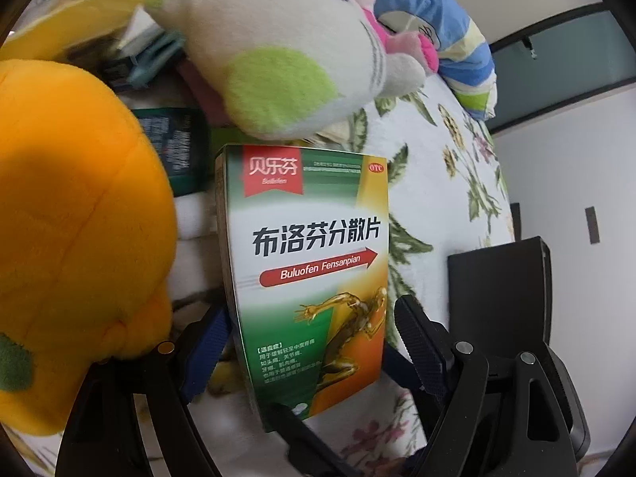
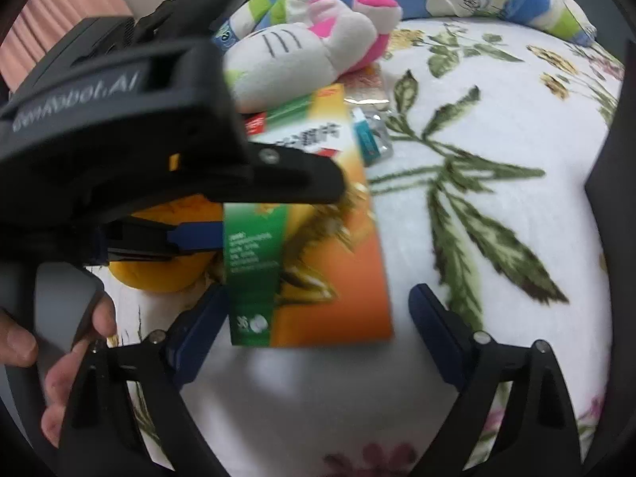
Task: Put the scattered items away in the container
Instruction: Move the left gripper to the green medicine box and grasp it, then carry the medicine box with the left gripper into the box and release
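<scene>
Green-and-orange cardboard medicine box (image 1: 306, 278) between my tongs

My left tongs (image 1: 306, 330) clasp its sides; my right tongs (image 2: 314, 318) straddle its lower end, released. Orange plush toy (image 1: 75, 230) left of them, white plush cat (image 1: 278, 51) beyond, on the floral bedspread (image 2: 497, 151).

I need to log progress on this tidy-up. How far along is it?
Done: nothing shows as put away, and no container is clearly in view. In hand: the left gripper holds the medicine box off the floral cover, with the right gripper open around its lower end. Left: the white plush toy, orange plush and blister pack lie loose.
</scene>
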Demonstrator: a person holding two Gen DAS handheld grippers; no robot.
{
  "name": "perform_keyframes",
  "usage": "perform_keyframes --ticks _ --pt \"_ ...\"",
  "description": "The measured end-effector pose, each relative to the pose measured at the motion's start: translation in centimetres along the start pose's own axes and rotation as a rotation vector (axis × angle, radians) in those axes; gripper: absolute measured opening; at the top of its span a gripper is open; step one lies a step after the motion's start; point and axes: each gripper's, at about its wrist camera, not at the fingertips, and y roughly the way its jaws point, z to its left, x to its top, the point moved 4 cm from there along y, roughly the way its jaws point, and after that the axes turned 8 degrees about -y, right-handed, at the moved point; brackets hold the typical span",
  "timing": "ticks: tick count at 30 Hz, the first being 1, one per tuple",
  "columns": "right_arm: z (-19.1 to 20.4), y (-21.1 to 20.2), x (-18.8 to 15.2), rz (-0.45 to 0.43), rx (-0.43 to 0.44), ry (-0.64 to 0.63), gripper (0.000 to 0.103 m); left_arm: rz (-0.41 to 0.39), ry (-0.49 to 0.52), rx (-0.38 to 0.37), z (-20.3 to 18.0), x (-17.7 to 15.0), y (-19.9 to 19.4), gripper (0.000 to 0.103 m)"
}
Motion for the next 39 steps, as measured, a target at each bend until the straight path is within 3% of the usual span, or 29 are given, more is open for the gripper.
perform_keyframes --ticks 5,7,17,25,39 --pt "0.0 0.5 0.4 0.001 0.021 -0.009 0.085 0.003 -0.004 -0.012 -0.2 0.2 0.4 0.081" --pt "0.1 0.3 0.4 0.002 0.004 -0.018 0.083 -0.012 0.011 0.027 -0.2 0.1 0.5 0.071" --pt "0.8 -2.6 -0.1 -0.025 0.005 -0.005 0.078 -0.062 0.064 0.047 -1.8 -1.3 -1.9 0.069" --pt "2.6 -7.7 1.4 -0.092 -0.01 -0.037 0.078 -0.13 0.109 0.024 -4.8 -2.7 -7.1 0.069" --pt "9.5 -18.4 2.5 -0.219 -0.052 -0.122 0.078 -0.26 0.178 -0.039 -9.4 -7.2 -19.1 0.069"
